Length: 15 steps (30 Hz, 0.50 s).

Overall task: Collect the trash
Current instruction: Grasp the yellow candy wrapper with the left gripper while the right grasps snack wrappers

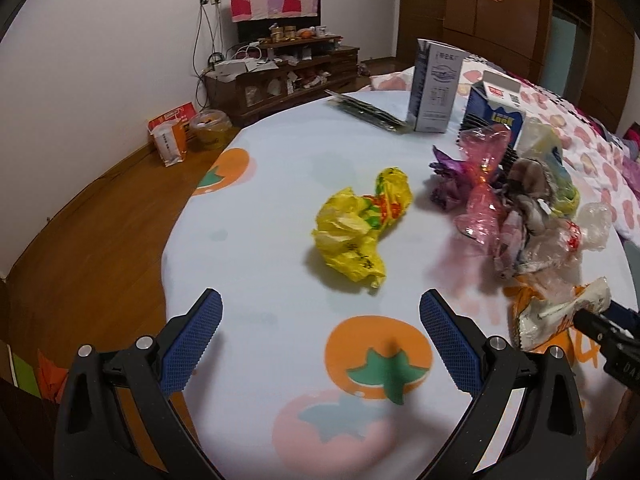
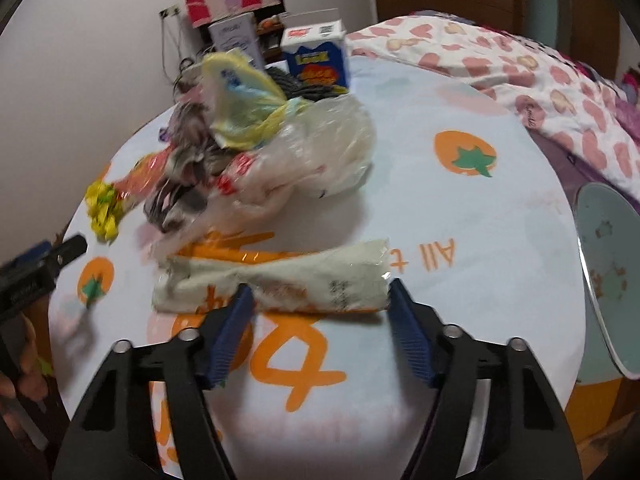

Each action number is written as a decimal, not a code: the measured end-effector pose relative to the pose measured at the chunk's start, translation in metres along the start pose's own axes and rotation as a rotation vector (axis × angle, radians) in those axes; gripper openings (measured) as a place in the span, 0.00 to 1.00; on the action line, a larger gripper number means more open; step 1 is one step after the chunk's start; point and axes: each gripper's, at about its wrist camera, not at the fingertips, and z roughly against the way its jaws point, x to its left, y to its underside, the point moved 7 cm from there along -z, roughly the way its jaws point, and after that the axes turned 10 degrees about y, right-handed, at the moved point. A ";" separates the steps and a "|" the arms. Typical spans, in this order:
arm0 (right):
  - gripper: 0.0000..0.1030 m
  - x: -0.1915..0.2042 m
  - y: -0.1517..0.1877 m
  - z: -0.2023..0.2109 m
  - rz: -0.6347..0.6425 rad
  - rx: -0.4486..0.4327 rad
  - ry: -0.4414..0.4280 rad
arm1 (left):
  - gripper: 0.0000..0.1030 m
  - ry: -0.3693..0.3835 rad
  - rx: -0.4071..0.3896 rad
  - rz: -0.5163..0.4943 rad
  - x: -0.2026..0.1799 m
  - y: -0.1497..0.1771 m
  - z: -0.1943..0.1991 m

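Note:
A crumpled yellow plastic bag (image 1: 356, 228) lies on the round table (image 1: 280, 160), a short way ahead of my left gripper (image 1: 320, 304), which is open and empty above the cloth. To its right is a heap of clear, pink and purple bags (image 1: 520, 208). A long white and orange wrapper (image 2: 340, 272) lies flat across the table. My right gripper (image 2: 318, 288) is open, and the wrapper's right half sits between its blue fingers (image 2: 236, 320). I cannot see the pads pressing on it. That wrapper (image 1: 552, 316) also shows at the right edge of the left wrist view.
Two upright cartons (image 1: 436, 88) (image 1: 496, 112) and a dark flat packet (image 1: 368, 114) stand at the table's far side. A bed with a heart-print blanket (image 2: 540, 80) lies beyond. A pale blue round object (image 2: 608, 272) leans at the table's right. Wooden floor and a cabinet (image 1: 280, 76) are to the left.

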 end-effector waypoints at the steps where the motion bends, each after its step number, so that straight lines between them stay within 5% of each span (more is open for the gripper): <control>1: 0.48 0.002 0.001 0.001 0.007 -0.005 -0.002 | 0.94 0.000 0.001 0.002 0.001 0.000 0.000; 9: 0.42 -0.007 -0.001 0.006 -0.013 -0.004 -0.026 | 0.94 -0.008 -0.002 -0.004 0.002 -0.002 -0.001; 12: 0.61 -0.010 -0.008 0.014 0.029 -0.027 -0.038 | 0.94 -0.013 -0.005 -0.005 0.005 -0.003 0.001; 15: 0.62 -0.005 -0.019 0.023 0.159 -0.079 -0.020 | 0.94 -0.030 -0.012 -0.011 0.010 -0.004 0.005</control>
